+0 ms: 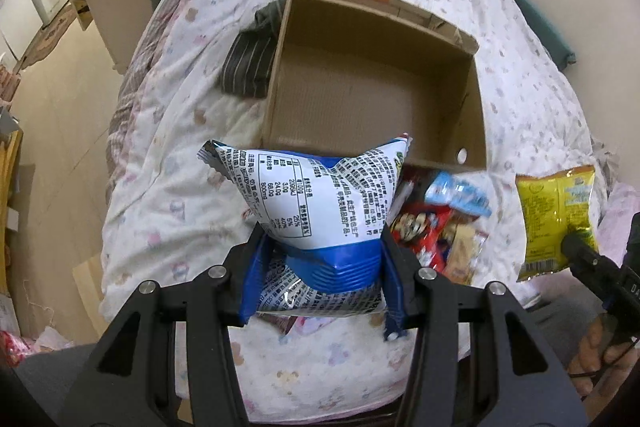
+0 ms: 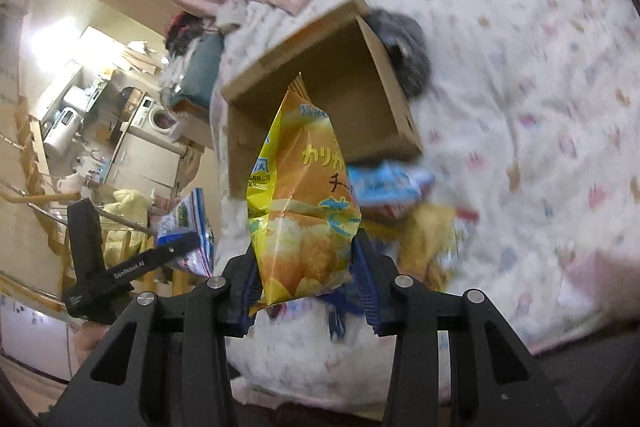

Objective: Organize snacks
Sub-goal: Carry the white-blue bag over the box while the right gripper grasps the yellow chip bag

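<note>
1. The blue-and-white snack bag (image 1: pixel 320 203) was clamped low down between the pads of the left gripper (image 1: pixel 320 267), its puffed body standing up from the jaws with its printed back to the camera.
2. The yellow chip bag (image 2: pixel 300 203) was pinched near its bottom end by the right gripper (image 2: pixel 306 287), its long axis running upward and away from the jaws; it hung clear of the bed.
3. The open cardboard box (image 1: pixel 476 131) lay ahead of both grippers on the quilt (image 1: pixel 168 163), and no snacks were visible inside it.
4. From the left wrist view, the box mouth sat directly beyond the blue-and-white bag, so I judged the left hand the nearer and better lined up to drop first.
5. Loose snack packets (image 1: pixel 436 227) lay heaped just in front of the box's near wall.
6. A dark striped cloth (image 1: pixel 248 67) rested against the box's far left side.
</note>
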`<state>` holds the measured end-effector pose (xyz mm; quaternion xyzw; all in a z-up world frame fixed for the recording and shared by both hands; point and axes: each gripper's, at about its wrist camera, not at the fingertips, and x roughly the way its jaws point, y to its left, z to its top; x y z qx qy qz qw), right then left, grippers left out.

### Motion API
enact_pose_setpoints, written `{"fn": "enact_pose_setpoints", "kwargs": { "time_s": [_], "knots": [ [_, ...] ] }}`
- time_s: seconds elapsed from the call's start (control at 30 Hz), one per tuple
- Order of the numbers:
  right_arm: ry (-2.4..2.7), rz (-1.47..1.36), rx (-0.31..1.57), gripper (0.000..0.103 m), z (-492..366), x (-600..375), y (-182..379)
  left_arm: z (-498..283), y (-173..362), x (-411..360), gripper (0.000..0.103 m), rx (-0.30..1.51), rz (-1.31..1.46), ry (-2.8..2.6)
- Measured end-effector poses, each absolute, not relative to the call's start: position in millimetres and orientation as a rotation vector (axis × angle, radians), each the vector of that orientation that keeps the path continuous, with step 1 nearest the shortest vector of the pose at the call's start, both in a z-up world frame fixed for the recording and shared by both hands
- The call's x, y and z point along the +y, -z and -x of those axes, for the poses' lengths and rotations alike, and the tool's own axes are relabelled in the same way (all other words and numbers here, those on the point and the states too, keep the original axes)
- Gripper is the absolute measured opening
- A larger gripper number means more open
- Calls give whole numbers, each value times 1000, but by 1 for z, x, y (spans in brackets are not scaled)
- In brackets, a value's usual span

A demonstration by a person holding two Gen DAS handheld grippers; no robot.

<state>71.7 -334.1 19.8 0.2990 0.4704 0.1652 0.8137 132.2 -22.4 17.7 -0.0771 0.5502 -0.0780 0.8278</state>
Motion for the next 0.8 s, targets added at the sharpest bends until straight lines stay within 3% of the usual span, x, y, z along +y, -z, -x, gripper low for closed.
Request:
{"fn": "enact_pose_setpoints", "kwargs": {
  "time_s": [0.37, 0.8],
  "knots": [
    [-379, -613, 932, 43, -161, -314, -31, -202, -30, -60, 46, 1088, 79, 175],
    [-355, -626, 982, 43, -223, -310, 24, -251, 9, -63, 47, 1038, 106, 118]
  ]
}}
